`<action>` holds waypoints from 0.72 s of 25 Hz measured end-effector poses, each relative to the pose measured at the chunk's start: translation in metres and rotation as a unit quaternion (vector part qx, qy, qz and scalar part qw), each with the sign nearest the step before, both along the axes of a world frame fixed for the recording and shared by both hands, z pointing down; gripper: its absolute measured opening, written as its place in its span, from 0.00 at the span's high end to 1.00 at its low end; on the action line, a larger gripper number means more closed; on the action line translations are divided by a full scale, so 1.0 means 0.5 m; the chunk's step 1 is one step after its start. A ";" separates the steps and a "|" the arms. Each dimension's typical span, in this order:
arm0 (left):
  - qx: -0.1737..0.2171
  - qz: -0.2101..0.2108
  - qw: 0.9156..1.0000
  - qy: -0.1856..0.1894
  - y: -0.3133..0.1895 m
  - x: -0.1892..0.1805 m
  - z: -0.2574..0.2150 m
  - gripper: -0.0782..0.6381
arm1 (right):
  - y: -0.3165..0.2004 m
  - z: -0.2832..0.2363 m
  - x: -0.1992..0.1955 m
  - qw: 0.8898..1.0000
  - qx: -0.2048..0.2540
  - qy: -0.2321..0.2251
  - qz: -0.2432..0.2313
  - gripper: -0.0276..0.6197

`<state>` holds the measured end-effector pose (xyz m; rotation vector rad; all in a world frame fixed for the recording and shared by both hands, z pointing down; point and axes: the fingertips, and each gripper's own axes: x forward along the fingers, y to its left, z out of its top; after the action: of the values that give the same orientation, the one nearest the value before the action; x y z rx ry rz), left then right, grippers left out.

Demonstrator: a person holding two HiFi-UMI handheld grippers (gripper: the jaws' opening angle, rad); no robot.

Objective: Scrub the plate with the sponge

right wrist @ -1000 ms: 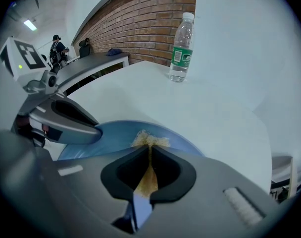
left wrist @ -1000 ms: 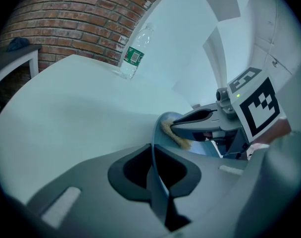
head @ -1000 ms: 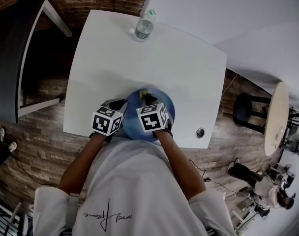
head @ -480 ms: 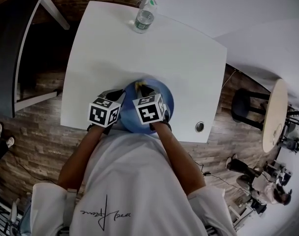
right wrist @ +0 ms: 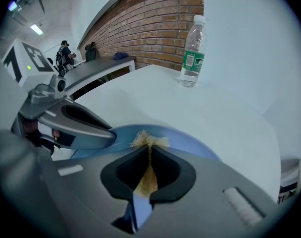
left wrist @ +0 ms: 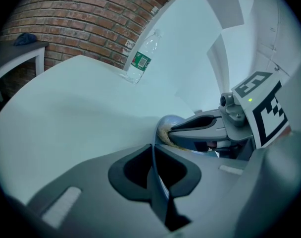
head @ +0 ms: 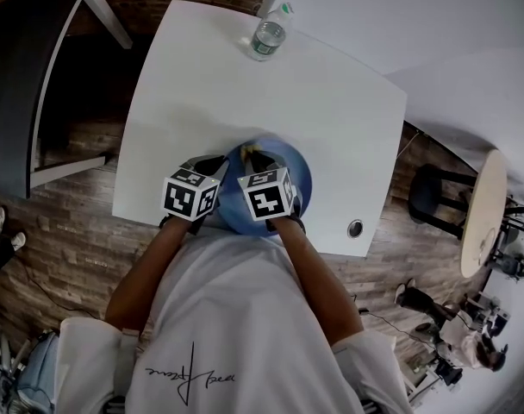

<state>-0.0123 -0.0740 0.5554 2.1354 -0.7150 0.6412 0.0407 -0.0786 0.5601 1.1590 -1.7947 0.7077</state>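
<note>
A blue plate (head: 297, 176) lies near the front edge of the white table (head: 331, 119). My left gripper (head: 217, 165) is shut on the plate's left rim; in the left gripper view that rim shows as a thin blue edge (left wrist: 154, 158) between the jaws of the left gripper (left wrist: 153, 151). The right gripper (head: 260, 162) is shut on a yellow sponge (head: 255, 153) and presses it onto the plate's far part. In the right gripper view the sponge (right wrist: 149, 141) sticks out of the right gripper (right wrist: 149, 151) against the plate (right wrist: 192, 139).
A plastic water bottle (head: 268, 34) (left wrist: 140, 58) (right wrist: 192, 53) stands at the table's far edge. A cable hole (head: 355, 228) is at the front right corner. A dark desk (head: 38, 84) stands left; a stool (head: 430, 192) and round table (head: 484, 210) stand right.
The head camera has shifted a little. The right gripper with the sponge has moved slightly leftward over the plate. The left gripper still holds the rim.
</note>
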 end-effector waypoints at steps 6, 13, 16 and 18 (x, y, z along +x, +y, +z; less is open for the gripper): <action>-0.008 -0.018 1.000 0.009 -0.002 -0.015 -0.001 0.84 | 0.003 -0.003 -0.029 1.000 0.002 -0.007 -0.012 0.92; -0.003 -0.023 1.000 0.006 -0.006 -0.016 -0.003 0.84 | 0.016 -0.002 -0.051 0.999 -0.006 -0.014 -0.028 0.92; -0.004 -0.021 1.000 0.007 -0.005 -0.015 -0.001 0.84 | 0.022 0.000 -0.058 0.999 -0.019 -0.025 -0.031 0.92; -0.004 -0.021 1.000 0.007 -0.004 -0.017 -0.002 0.84 | 0.029 -0.001 -0.066 0.998 -0.030 -0.034 -0.036 0.92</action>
<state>-0.0207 -0.0761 0.5543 2.1105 -0.7468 0.6047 0.0079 -0.0642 0.5595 1.0362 -1.8497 0.7603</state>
